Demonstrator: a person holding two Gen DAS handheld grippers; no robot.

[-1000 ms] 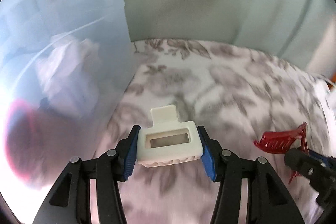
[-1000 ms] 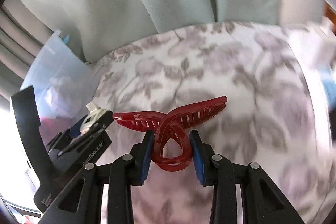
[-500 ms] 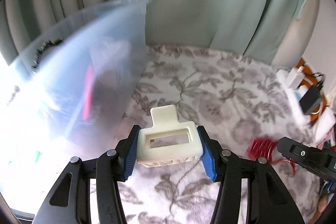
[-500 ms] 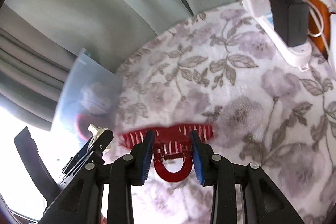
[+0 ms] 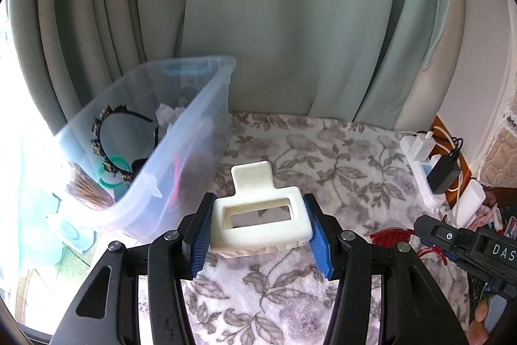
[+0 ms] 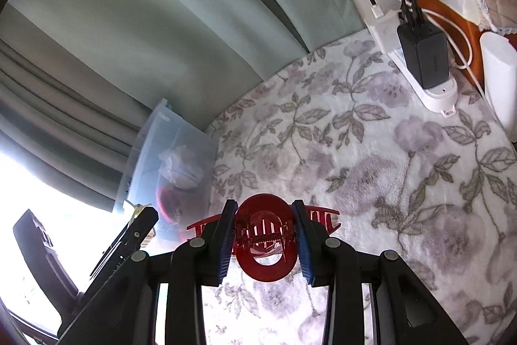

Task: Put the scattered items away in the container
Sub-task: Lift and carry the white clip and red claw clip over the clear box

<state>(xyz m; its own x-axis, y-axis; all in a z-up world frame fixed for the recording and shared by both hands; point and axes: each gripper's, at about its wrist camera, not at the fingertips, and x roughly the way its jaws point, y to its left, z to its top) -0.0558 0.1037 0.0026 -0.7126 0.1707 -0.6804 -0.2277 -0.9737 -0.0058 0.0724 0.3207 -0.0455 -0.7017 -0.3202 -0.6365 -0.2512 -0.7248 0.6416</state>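
**Both clips lifted, bin ahead**

Your left hand-held gripper (image 5: pixel 260 231) clenches the cream clip (image 5: pixel 261 220); your right hand-held gripper (image 6: pixel 263 236) clenches the red clip (image 6: pixel 263 231). Both have risen off the floral blanket (image 5: pixel 339 164), and the bin (image 5: pixel 181 147), formerly looming alongside, now sits ahead-left with its opening visible, ready for dropping.

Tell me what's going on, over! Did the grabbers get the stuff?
Left hand-held gripper shut on cream clip. Right hand-held gripper shut on red claw clip. Clear bin ahead-left, open top. Nothing in the way.

"DAS" on right hand-held gripper (image 5: pixel 420 243)
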